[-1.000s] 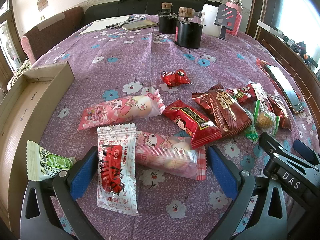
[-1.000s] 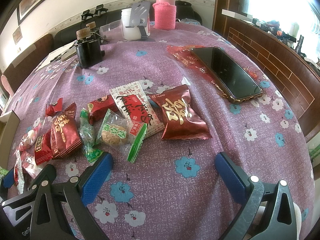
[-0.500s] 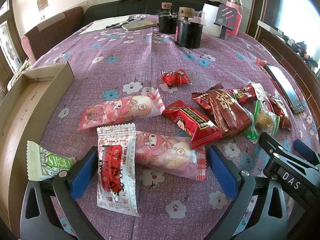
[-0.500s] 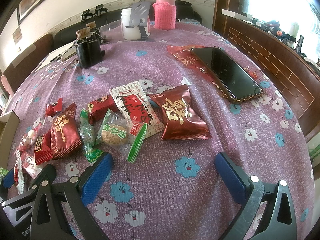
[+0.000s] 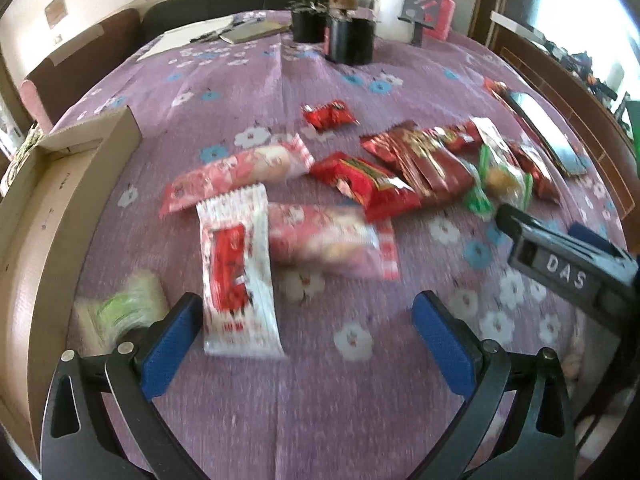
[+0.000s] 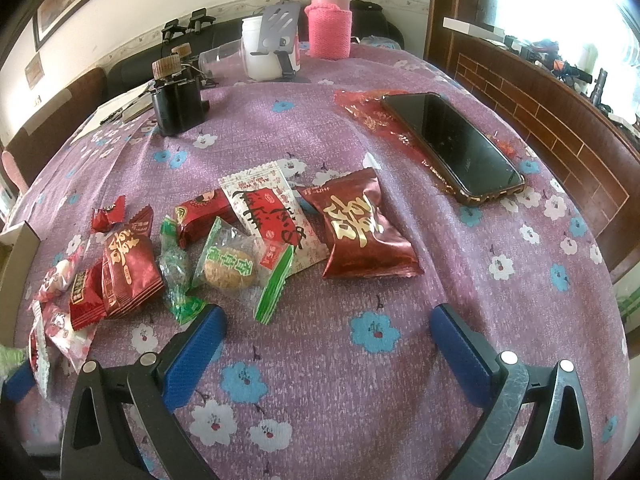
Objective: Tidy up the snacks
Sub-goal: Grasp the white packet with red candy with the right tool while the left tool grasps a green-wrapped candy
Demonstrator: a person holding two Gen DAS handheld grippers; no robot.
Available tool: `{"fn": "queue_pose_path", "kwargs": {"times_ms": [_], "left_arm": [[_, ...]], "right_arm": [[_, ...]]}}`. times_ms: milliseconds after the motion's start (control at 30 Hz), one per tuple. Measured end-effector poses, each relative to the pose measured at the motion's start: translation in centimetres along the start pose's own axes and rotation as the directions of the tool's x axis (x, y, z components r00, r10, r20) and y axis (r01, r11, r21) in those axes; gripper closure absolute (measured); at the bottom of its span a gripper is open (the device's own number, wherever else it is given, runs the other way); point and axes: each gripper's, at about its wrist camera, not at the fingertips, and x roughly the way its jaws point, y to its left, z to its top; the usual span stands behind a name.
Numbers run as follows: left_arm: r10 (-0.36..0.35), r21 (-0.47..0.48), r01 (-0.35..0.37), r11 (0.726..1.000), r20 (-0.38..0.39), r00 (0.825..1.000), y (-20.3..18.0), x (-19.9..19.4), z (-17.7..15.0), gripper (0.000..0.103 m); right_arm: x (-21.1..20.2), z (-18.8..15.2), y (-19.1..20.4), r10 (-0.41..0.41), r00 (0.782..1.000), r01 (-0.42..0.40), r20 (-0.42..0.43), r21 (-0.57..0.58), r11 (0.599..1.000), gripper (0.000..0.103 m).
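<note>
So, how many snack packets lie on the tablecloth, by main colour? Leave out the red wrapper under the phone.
Pink packets: 2
White packets with red label: 2
Red or dark red packets: 5
Green or green-edged packets: 3
Total: 12

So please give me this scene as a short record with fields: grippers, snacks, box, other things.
left gripper: open, empty, over the table
right gripper: open, empty
snacks: loose on the cloth, among them a white packet and a big red packet
box: cardboard, at the left edge
phone: lying on a red wrapper
</note>
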Motion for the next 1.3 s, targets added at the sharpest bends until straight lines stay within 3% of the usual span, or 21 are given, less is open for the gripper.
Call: {"fn": "queue_pose_path", "kwargs": {"times_ms": [100,267,367,500,633,800,867,933,1033,1100,1167,1200,1267,1300], "left_arm": [[-0.023,0.032,0.024,0.999,-0.032,0.999,-0.1,-0.2,-0.3,0.0],[-0.032,0.055,0.032,0.998,-0.002,0.999,-0.2,-1.0,-1.6,0.0],[-0.046,0.069,0.048,0.996,-0.032,0.998,-0.1,-1.3,-1.9,0.0],[-0.135,0.066,0.136,0.989,-0.023,0.991,0.3,-3.2,-3.3,0.0],[-0.177,0.075,0.169,0.983,0.127,0.976,1.3,-7.8,-4.5,0.0],[-0.217,0.049,0.214,0.976,0.348,0.912,5.7,-15.2,-4.4,0.0],[-0.194,0.0,0.214,0.977,0.424,0.885,8.7,-17.8,-4.2,0.0],[-0.099,-0.07,0.151,0.986,0.484,0.87,11.9,-19.7,-4.0,0.0],[-0.012,-0.145,0.1,0.984,0.512,0.859,14.7,-21.0,-4.5,0.0],[-0.025,-0.171,0.131,0.976,0.514,0.857,16.5,-21.3,-4.6,0.0],[-0.037,-0.184,0.152,0.971,0.515,0.856,17.3,-21.4,-4.9,0.0],[-0.039,-0.189,0.158,0.969,0.512,0.858,17.4,-21.1,-4.8,0.0],[-0.036,-0.207,0.161,0.965,0.503,0.864,17.8,-20.9,-4.9,0.0],[-0.04,-0.213,0.168,0.963,0.5,0.865,18.0,-20.9,-5.0,0.0]], "right_arm": [[0.0,0.0,0.1,0.012,0.999,-0.013,-0.03,-0.011,1.0,0.0],[-0.4,-0.4,-0.2,0.012,0.998,-0.013,-0.057,-0.01,1.0,0.0],[-0.5,-0.5,0.0,0.006,0.998,-0.006,-0.064,-0.009,1.0,0.0],[-0.6,-0.6,-0.1,0.005,0.998,-0.005,-0.06,-0.008,1.0,0.0],[-0.6,-0.6,-0.1,0.005,0.998,-0.005,-0.056,-0.007,1.0,0.0],[-0.7,-0.6,-0.2,0.007,0.998,-0.007,-0.056,-0.007,1.0,0.0],[-1.1,-0.8,-0.3,0.006,0.998,-0.006,-0.062,-0.01,1.0,0.002],[-2.5,-1.1,-0.6,0.023,0.998,-0.023,-0.054,0.009,1.0,0.013],[-7.1,-1.6,-0.4,0.073,0.995,-0.073,0.064,-0.001,0.997,0.013],[-10.6,-2.2,0.4,0.085,0.979,-0.078,0.188,-0.045,0.996,0.011],[-13.0,-2.9,1.2,0.147,0.952,-0.131,0.269,-0.079,0.988,0.0],[-13.4,-3.2,1.6,0.185,0.946,-0.167,0.267,-0.09,0.982,0.0],[-12.7,-3.3,3.1,0.228,0.957,-0.209,0.182,-0.115,0.971,0.003],[-12.3,-3.4,3.8,0.255,0.955,-0.237,0.15,-0.129,0.963,0.011]]}}
